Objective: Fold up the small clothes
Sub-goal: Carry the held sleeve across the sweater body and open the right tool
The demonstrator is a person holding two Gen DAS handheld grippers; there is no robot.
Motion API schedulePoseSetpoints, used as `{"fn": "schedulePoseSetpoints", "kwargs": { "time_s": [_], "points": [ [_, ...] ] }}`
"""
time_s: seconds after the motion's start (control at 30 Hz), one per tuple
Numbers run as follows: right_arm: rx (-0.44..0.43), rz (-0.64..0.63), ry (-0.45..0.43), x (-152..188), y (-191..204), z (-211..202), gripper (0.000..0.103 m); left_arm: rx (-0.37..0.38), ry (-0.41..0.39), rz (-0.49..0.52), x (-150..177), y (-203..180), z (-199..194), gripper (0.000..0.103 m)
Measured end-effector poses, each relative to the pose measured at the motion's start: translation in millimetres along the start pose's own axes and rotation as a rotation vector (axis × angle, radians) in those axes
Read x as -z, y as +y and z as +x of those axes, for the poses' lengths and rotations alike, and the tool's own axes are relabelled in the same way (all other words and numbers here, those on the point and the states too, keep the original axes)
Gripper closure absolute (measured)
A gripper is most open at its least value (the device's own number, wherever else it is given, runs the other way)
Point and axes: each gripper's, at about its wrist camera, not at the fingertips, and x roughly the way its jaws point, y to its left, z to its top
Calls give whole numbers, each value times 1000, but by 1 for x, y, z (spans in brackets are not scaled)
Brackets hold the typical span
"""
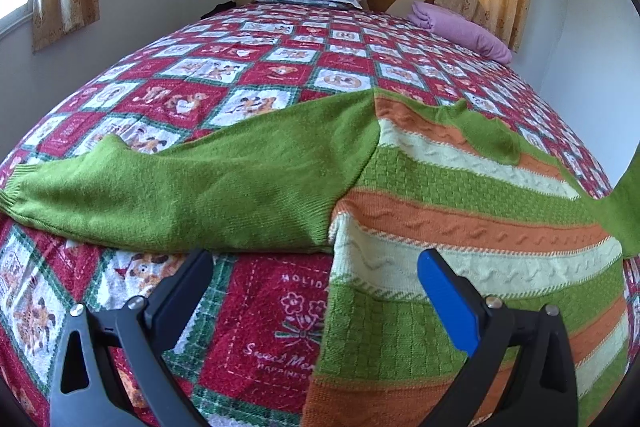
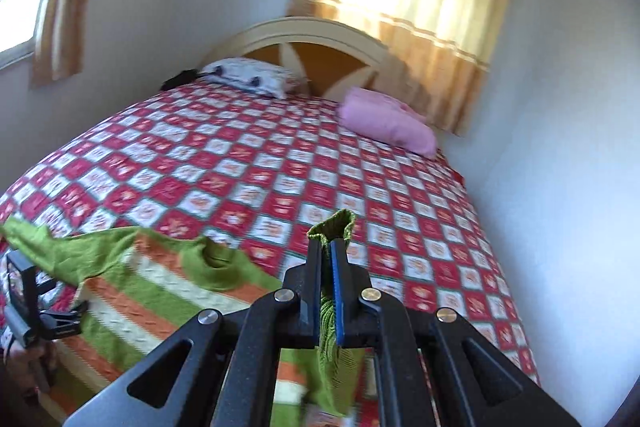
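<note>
Sweater (image 1: 460, 195): soft, thick knit, floppy, light. Spread flat on bed (image 1: 280, 327), filling lower right of left wrist view, with one sleeve (image 1: 180, 187) stretched out to left edge. Best grabbed at cuffs, hem or shoulder seams, where knit bunches thick and won't slip.

Left gripper (image 1: 316, 267) wide open, holding nothing, low centre of frame, just before sleeve's near edge.

Right gripper (image 2: 328, 267) clamped shut on green knit (image 2: 334, 227), probably other sleeve's cuff, lifted off bed at centre of right wrist view.

Pink pillow (image 2: 388, 123) upper right, spotted pillow (image 2: 248, 75) by headboard (image 2: 312, 39), both well apart from sweater. Nothing blocking fold.
</note>
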Motion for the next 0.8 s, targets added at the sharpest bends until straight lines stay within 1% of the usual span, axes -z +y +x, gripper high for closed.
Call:
{"fn": "schedulePoseSetpoints", "kwargs": {
  "time_s": [0.07,0.1,0.2,0.23,0.33,0.37,0.43,0.47,0.5,0.57,0.63,0.73,0.77,0.8],
  "points": [
    [-34,-25,1,-3,23,8,99,3,5,-9,1,1,1,0],
    [-62,-41,3,-4,43,15,99,5,6,-10,1,1,1,0],
    [-127,-67,10,-3,86,37,99,8,8,-18,1,3,1,0],
    [-158,-66,18,0,104,48,99,8,9,-21,2,3,1,0],
    [-201,-73,36,19,149,81,99,7,18,-27,2,4,3,0],
    [-229,-60,61,28,159,95,98,5,25,-27,2,4,4,0],
    [-338,-33,198,56,181,130,93,6,41,-25,2,4,6,0],
    [-374,-7,277,76,190,145,89,5,45,-26,2,4,7,0],
    [-388,12,309,88,193,149,85,4,47,-29,2,5,7,0],
    [-444,45,358,119,187,146,70,6,52,-40,3,7,7,0],
    [-456,47,374,142,170,133,63,12,57,-56,4,11,7,0],
    [-419,46,387,168,131,114,62,22,69,-64,3,15,4,0],
    [-380,40,391,180,112,107,60,17,67,-61,2,15,1,0],
    [-347,33,391,186,101,103,58,10,62,-55,1,15,-2,0]
  ]
}}
